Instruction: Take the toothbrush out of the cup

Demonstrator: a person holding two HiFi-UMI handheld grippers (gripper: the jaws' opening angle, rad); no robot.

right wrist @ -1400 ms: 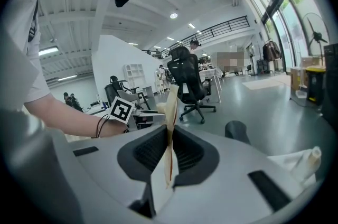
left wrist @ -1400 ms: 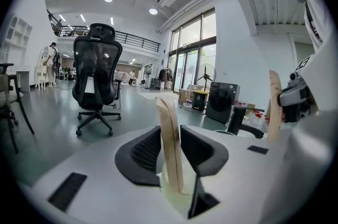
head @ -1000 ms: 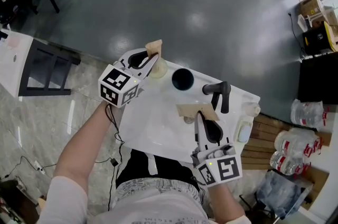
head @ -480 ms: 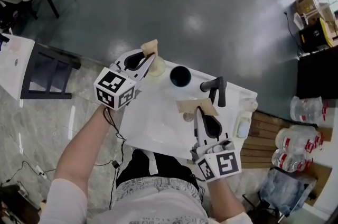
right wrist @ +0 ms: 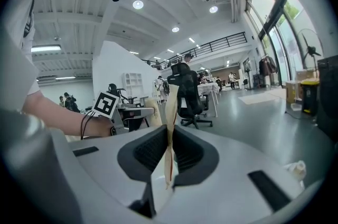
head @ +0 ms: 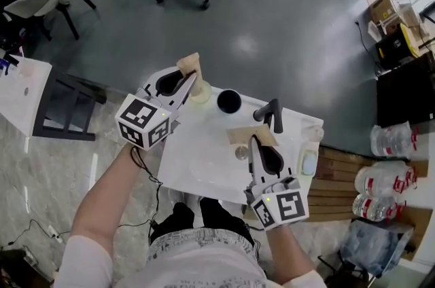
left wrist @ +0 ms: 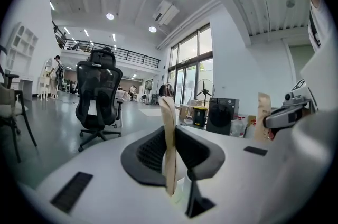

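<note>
**Toothbrush not visible; left gripper is nearest the cups**

- Toothbrush: I can't make it out in any view, so its long axis is unreadable. My guess is that it stands roughly upright in a cup, which makes the pull straight up.
- Two candidate cups sit on the back edge of the white basin [head: 204, 161], both left of the black faucet [head: 272, 115]. The black cup [head: 229, 101] is just beside the faucet and the pale translucent cup [head: 201, 92] is further left.
- Left gripper [head: 188, 67]: furthest left of the faucet, with its tips right by the pale cup's rim. It's the nearer hand to both cups. The tan pads are pressed together with nothing clearly between them. A pale blur shows just under them in the left gripper view, and I can't tell what it is.
- Right gripper [head: 250, 138]: just on the person's side of the faucet, over the basin. It's also clamped pad to pad and empty as far as I can see.
</note>
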